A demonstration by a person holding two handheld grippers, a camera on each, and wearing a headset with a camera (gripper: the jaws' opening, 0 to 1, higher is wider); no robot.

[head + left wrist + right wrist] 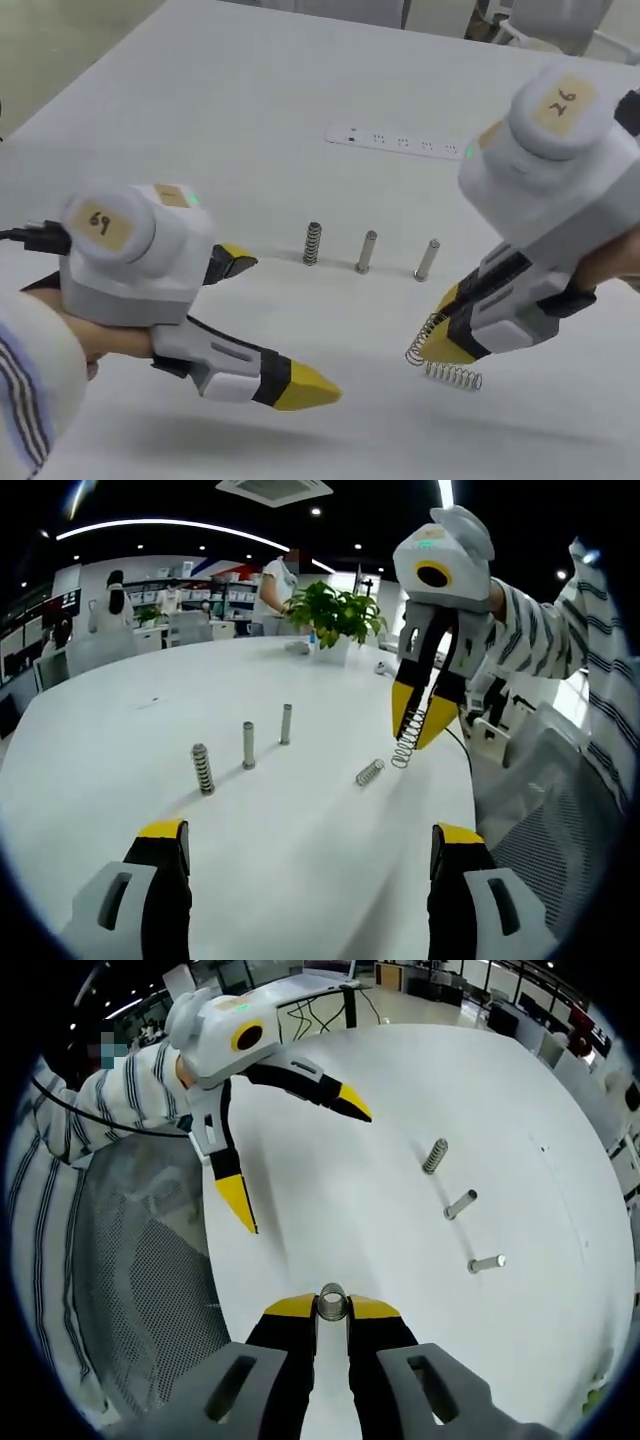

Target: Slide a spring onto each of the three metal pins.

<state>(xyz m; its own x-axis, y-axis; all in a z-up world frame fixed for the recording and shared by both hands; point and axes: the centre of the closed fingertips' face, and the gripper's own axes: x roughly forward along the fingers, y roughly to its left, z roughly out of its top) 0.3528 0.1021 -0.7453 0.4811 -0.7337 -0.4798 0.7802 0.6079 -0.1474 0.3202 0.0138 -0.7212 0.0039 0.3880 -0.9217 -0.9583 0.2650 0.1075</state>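
Your right gripper (447,330) is pressed together on a spring (424,340), which hangs tilted from its tips just above the worktop (200,110). Just beside those tips a loose spring (452,375) lies flat. Beyond the gripper three pins stand in a row: the nearest pin (428,259) and the middle pin (367,251) are bare, and the farthest pin (315,227) carries a fitted spring (312,247). Your left gripper (280,325) hovers well apart from the right one, jaws spread wide, holding nothing.
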